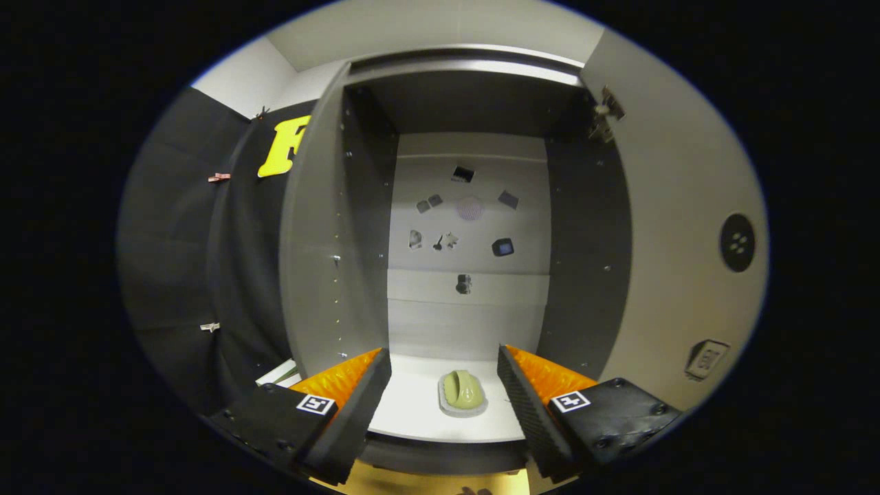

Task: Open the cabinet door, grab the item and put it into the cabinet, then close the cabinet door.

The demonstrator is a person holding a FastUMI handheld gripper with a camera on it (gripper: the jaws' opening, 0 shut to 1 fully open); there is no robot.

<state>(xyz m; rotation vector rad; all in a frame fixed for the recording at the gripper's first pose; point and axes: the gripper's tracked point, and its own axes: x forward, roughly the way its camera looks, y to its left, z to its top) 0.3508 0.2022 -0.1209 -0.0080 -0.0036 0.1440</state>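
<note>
Gripper: gripper (443,385) fingers spread wide apart, released, nothing pressed between them; each finger carries a small square marker tag near its base; both fingers point into the cabinet opening.
Item: pale green rounded item (463,390) sits on a small grey oval dish (463,407); both lie on the cabinet floor (412,405), between the two fingers in the view and just ahead of them, touching neither finger.
Cabinet: cabinet (474,96) stands open; dark side walls with rows of small holes; light floor panel; light back panel (467,309) carries several small dark patches and one round pale patch, too small to identify.
Door: cabinet door (677,227) swung out on the right side, inner face light; hinge (605,113) at its upper inner edge; a dark round fitting (737,242) with small dots at mid height; a small rectangular plate (707,359) lower down.
Surroundings: black cloth wall (192,275) to the left of the cabinet, with small clips on it.
</note>
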